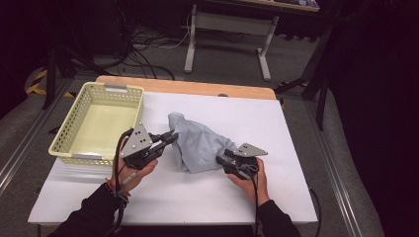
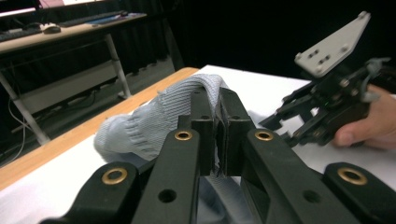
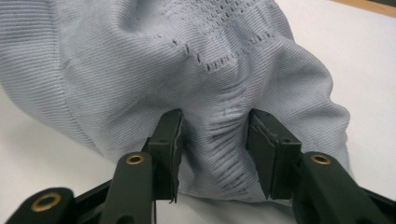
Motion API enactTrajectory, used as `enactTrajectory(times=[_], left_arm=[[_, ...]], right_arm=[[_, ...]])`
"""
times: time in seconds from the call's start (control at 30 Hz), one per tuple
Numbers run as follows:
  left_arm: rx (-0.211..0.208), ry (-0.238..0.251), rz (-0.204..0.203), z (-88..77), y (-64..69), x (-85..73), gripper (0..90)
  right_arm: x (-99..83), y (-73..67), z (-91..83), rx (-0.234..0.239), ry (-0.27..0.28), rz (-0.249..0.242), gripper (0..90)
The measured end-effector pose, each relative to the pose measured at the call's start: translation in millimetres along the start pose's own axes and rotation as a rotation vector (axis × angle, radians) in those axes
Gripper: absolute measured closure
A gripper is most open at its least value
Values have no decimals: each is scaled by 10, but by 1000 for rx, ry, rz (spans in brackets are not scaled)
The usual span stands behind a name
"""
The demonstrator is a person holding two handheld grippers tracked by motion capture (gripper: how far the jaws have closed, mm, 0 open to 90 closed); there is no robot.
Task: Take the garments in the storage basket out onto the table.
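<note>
In the high view, a pale blue knitted garment (image 1: pixel 197 143) lies crumpled near the middle of the white worktop (image 1: pixel 247 197), between the two hands. The left claw (image 1: pixel 170 139) comes in from the left and grips the garment's left edge, with its grey plate on top. The right claw (image 1: pixel 221 160) is at the garment's lower right edge. A pale yellow perforated basket (image 1: pixel 69 133) sits at the worktop's left rear corner, just beside the left hand

In the left gripper view, the left claw (image 2: pixel 215 133) is pinched nearly closed on a thin fold of the garment (image 2: pixel 154 121), which rises from the worktop into the pads. The right claw (image 2: pixel 280 128) shows farther off at the right, held in a hand

In the right gripper view, the right claw (image 3: pixel 215 149) stands partly closed around a bunched ridge of the garment (image 3: pixel 140 70). Both pads sit against the fabric, which puckers between them, so the fold is being squeezed
</note>
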State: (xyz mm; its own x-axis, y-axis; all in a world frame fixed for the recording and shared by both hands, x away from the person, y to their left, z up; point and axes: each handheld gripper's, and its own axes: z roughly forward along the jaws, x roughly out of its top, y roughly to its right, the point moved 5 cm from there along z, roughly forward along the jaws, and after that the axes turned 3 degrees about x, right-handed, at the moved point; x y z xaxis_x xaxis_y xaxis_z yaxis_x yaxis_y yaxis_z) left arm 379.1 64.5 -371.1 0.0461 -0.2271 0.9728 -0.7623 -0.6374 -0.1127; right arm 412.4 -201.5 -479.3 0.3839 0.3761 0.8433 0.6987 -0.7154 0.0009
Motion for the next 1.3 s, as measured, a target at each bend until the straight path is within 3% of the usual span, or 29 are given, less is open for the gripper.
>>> enactTrajectory(times=[0.27,0.4,0.43,0.63,0.67,0.77,0.9,1.1,1.23,1.3], left_arm=[[-14,31,4,-69,47,81,866],[-85,28,32,6,247,69,866],[-85,28,32,6,247,69,866],[-207,-25,74,212,603,-76,866],[-207,-25,74,212,603,-76,866],[-261,-60,108,310,789,-167,866],[-303,-108,132,414,930,-302,866],[-318,-156,148,511,1007,-472,867],[-318,-180,159,560,1037,-585,867],[-318,-188,151,588,1024,-631,867]], right_arm=[[110,-104,134,16,13,-29,540],[126,-92,46,11,23,-39,472],[126,-92,46,11,23,-39,472],[155,-20,-360,0,75,-16,416],[155,-20,-360,0,75,-16,416],[207,-9,-577,-8,125,11,415],[316,-78,-819,-4,188,2,401],[402,-219,-921,25,212,-9,390],[459,-300,-892,44,217,-14,388],[499,-396,-822,77,212,-30,373]])
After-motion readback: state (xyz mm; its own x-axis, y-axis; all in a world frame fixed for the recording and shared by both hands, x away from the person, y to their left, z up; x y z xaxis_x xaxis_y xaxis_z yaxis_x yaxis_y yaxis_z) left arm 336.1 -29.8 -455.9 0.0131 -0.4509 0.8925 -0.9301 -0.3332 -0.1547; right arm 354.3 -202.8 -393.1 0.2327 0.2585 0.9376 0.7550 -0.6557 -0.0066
